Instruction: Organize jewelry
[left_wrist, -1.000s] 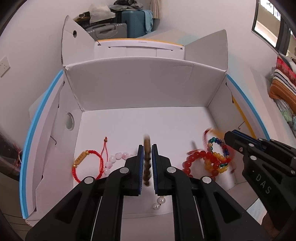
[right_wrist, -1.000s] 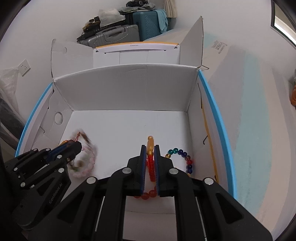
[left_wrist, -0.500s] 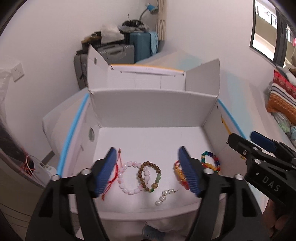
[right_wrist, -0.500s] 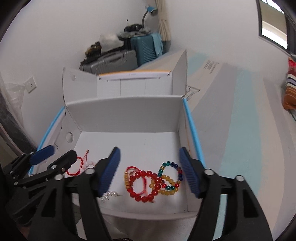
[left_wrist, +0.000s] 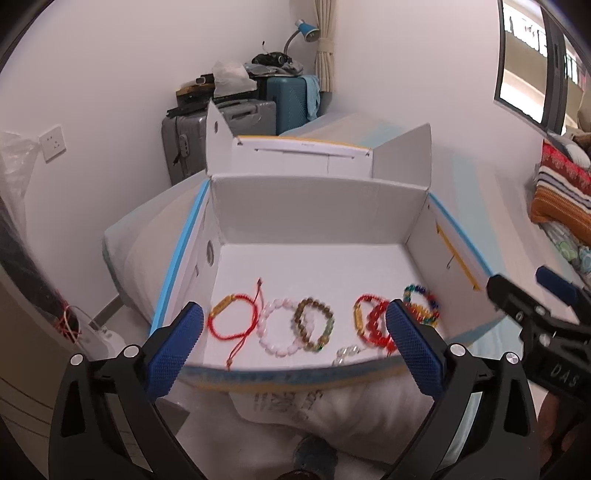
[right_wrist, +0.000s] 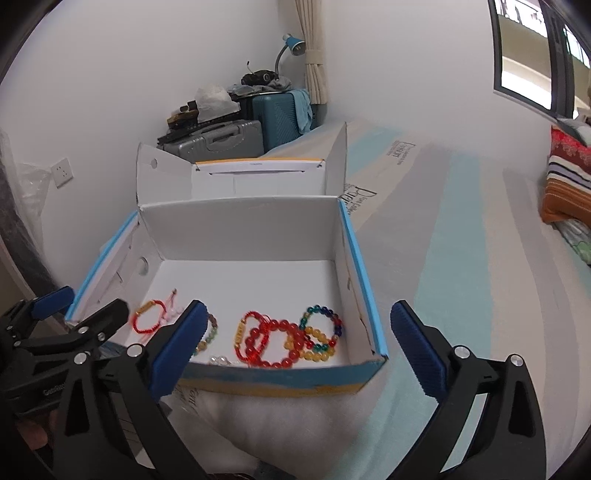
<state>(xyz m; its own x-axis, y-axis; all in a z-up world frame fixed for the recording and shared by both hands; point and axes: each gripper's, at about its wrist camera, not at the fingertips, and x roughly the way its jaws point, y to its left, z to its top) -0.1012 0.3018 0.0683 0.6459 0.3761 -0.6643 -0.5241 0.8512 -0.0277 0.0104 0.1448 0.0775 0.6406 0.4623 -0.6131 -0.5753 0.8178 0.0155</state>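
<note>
An open white box with blue rims (left_wrist: 310, 206) (right_wrist: 364, 280) holds several bracelets in a row along its near side. In the left wrist view they are a red cord bracelet (left_wrist: 232, 321), a pink bead bracelet (left_wrist: 275, 330), a brown bead bracelet (left_wrist: 314, 325), a red bead bracelet (left_wrist: 373, 326) and a multicoloured one (left_wrist: 421, 306). A small pearl piece (left_wrist: 347, 352) lies at the near wall. My left gripper (left_wrist: 295, 350) is open and empty, held back above the box's near edge. My right gripper (right_wrist: 295, 350) is open and empty too, also back from the box.
The box sits on a white pillow (left_wrist: 332, 410) on a pale striped bed (right_wrist: 461, 240). Suitcases (left_wrist: 236, 122) stand against the far wall. Folded striped blankets (left_wrist: 561, 199) lie at the right. The box flaps (right_wrist: 162, 181) stand up at the back.
One second ago each gripper was shut on a bracelet inside the box. Both have let go, opened wide and pulled back and up; the bracelets lie on the box floor.
</note>
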